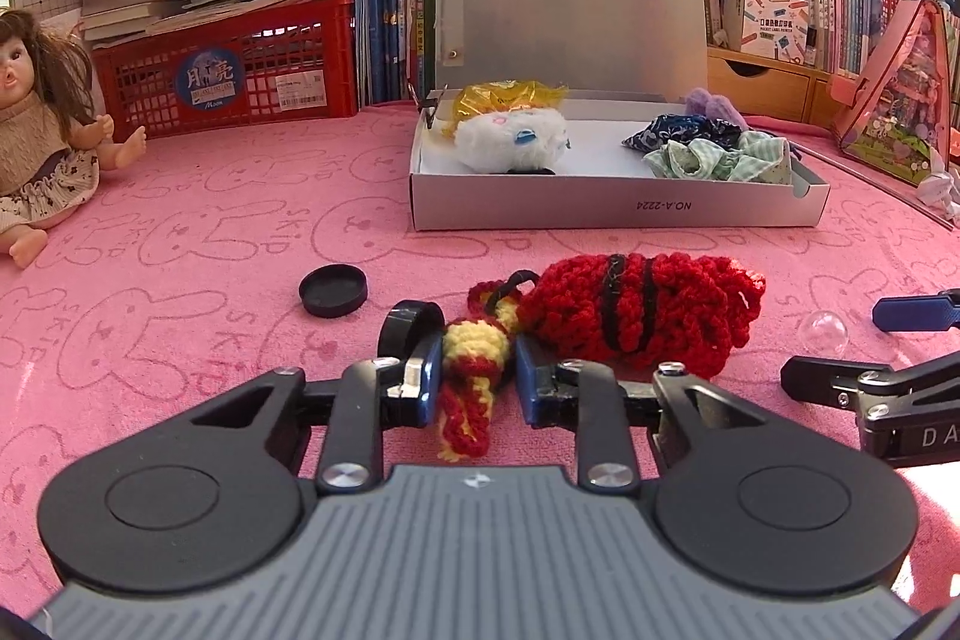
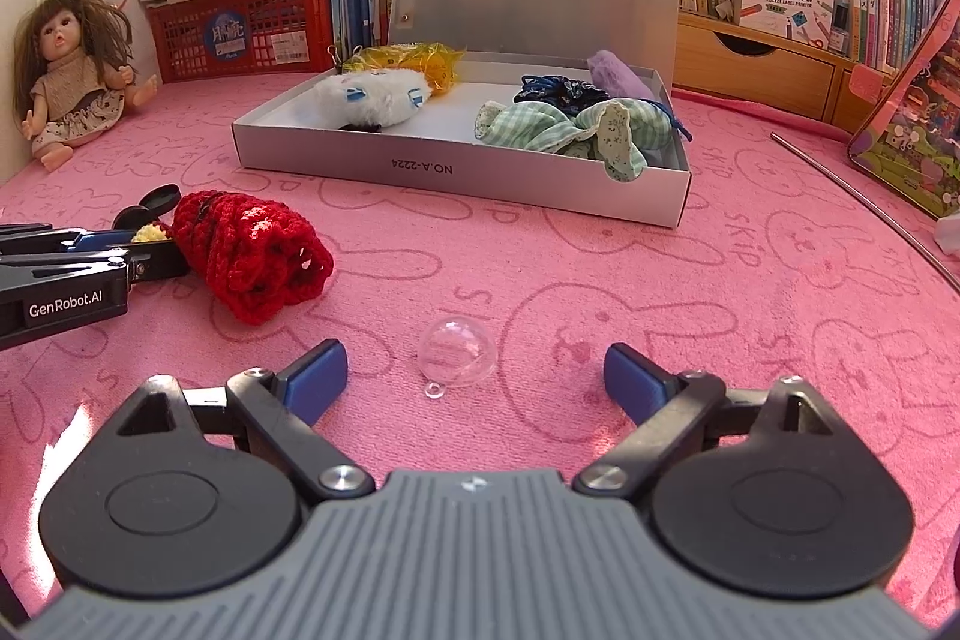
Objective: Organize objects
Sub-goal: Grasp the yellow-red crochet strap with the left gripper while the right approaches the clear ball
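A red crocheted pouch [image 1: 642,316] with black stripes lies on the pink cloth, and its red-and-yellow knitted tail [image 1: 474,370] runs back between my left gripper's [image 1: 477,382] blue pads, which are shut on it. From the right wrist view the pouch [image 2: 252,256] lies at the left with the left gripper [image 2: 129,247] at its end. A clear plastic ball [image 2: 457,351] rests on the cloth between and just ahead of my right gripper's [image 2: 474,363] wide-open fingers, untouched. The open white box [image 1: 600,211] [image 2: 456,172] behind holds a white plush, a yellow packet and bunched cloths.
A black cap [image 1: 333,290] lies left of the pouch and a black ring [image 1: 411,322] touches the left finger. A doll [image 1: 42,148] sits far left by a red basket [image 1: 240,70]. Books line the back. A pink case [image 1: 900,100] and a metal rod [image 2: 870,202] are at the right.
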